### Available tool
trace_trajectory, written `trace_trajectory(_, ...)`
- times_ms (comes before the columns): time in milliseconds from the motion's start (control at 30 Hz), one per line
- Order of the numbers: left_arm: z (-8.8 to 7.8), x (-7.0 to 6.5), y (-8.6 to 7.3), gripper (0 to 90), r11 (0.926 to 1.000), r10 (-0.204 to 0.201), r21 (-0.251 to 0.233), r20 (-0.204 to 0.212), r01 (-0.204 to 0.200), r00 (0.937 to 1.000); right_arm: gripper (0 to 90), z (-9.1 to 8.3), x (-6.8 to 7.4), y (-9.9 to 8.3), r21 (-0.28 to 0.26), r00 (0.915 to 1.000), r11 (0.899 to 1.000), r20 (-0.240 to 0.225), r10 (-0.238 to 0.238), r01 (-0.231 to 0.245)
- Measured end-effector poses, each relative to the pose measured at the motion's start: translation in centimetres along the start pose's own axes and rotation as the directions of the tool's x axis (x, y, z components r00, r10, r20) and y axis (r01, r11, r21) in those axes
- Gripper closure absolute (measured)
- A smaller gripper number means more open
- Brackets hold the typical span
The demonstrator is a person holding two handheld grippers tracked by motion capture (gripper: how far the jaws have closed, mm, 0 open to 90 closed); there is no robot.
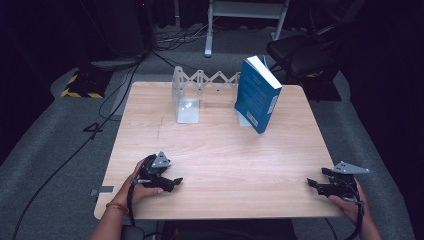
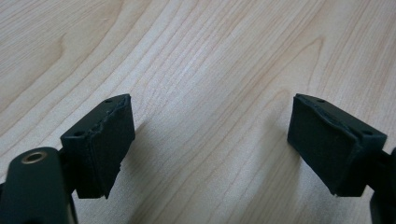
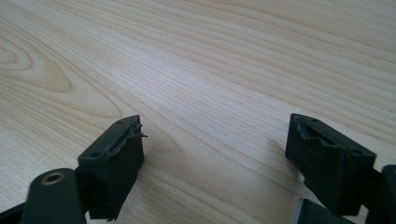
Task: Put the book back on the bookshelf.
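- Black, the left hand-held gripper [image 1: 176, 180] rested on the worktop [image 1: 215, 150] near its front left corner, jaws spread apart and nothing between them; in the left gripper view its foam pads [image 2: 108, 147] framed bare wood.
- Near the front right corner, the right hand-held gripper [image 1: 310, 183] lay equally released, its pads [image 3: 122, 161] well apart over the wood grain and holding nothing.
- Both pointed inward across the front edge, well apart from everything else on the worktop.
- Toward the back edge, right of centre, stood the blue book [image 1: 257, 94], the thing nearest in line for handling: a thick paperback, blue cover with pale print, white page block showing on top.
- It tilted, its top leaning toward the back right, apparently resting against the right plate of the metal bookend [image 1: 200, 82], though the contact itself was hidden.
- That expanding bookend ran along the back edge, its left plate [image 1: 186, 102] upright with a flat foot on the wood.
- Risk, as I judged it: the leaning book could slide flat or topple if nudged at its top, since little seemed to brace it.
- A one-sided pinch on the cover alone might let the pages fan open, or shove the light bookend off the back edge.
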State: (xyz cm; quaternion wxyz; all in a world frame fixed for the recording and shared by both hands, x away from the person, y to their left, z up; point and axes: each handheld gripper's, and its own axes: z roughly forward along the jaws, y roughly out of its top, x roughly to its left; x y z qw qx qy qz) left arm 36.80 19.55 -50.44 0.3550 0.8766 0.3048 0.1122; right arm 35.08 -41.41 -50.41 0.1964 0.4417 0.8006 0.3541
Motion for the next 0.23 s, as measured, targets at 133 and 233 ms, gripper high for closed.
trace_trajectory(133, 0.01, 0.00, 0.00, 15.4, 1.0000, -0.001, 0.000, -0.001, 0.001, 1.0000, 19.5, 0.00, 0.00, 0.00, 0.000, 1.0000, 1.000, 0.000, 0.000, 0.000)
trace_trajectory(233, 0.02, 0.00, 0.01, 15.4, 1.0000, -0.004, -0.001, -0.003, 0.004, 1.0000, 19.4, 0.00, -0.01, 0.00, 0.000, 1.0000, 1.000, 0.002, 0.000, 0.000)
